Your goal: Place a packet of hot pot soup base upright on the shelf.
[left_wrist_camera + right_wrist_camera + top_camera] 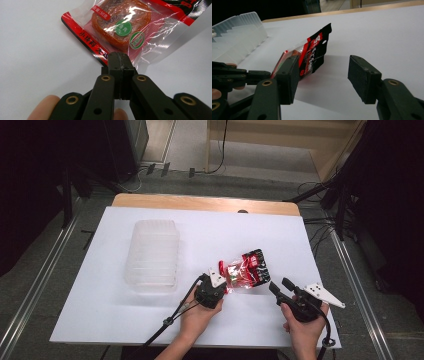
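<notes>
A red, black and clear snack packet (245, 269) holds an orange-red piece behind its clear window (120, 25). My left gripper (225, 286) is shut on the packet's near red edge, its jaws pressed together over the film (120, 60). In the right gripper view the packet (317, 50) tilts up off the white board, casting a shadow. My right gripper (281, 286) stands open just right of the packet, nothing between its pads (324, 65). The packet's black end lies beyond its left jaw.
A clear ribbed plastic container (152, 255) lies on the left part of the white board (100, 310), also at the left of the right gripper view (239, 37). A wooden table edge (200, 202) runs behind. Cables trail off the near edge.
</notes>
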`<action>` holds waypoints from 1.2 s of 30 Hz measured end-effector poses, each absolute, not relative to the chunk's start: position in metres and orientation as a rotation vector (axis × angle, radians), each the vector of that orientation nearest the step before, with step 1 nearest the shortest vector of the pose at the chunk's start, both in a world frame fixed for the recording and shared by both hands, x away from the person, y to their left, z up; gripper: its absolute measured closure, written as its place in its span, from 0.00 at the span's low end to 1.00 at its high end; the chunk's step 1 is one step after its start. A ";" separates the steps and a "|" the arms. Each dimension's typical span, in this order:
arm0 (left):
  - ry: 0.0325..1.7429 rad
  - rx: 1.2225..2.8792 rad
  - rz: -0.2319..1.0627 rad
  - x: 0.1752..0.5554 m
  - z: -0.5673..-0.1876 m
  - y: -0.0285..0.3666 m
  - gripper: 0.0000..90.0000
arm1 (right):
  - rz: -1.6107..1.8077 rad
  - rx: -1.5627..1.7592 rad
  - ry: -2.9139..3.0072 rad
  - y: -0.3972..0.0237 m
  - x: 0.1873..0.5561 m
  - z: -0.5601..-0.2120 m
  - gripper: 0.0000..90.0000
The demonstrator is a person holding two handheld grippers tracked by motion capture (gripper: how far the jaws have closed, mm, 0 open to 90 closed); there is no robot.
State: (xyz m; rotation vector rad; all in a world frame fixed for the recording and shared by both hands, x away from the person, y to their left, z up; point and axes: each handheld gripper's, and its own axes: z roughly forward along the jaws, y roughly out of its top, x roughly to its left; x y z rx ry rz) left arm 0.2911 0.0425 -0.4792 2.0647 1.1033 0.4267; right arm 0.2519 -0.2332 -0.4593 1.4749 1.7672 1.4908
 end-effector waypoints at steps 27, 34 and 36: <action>1.101 2.070 0.431 0.291 -0.479 0.043 1.00 | 1.633 1.800 1.815 -0.193 0.310 -0.484 0.70; 1.098 2.066 0.433 0.290 -0.479 0.043 1.00 | 1.649 1.718 1.815 -0.191 0.311 -0.486 1.00; 1.085 2.052 0.451 0.288 -0.478 0.043 1.00 | 1.658 1.668 1.825 -0.190 0.308 -0.483 1.00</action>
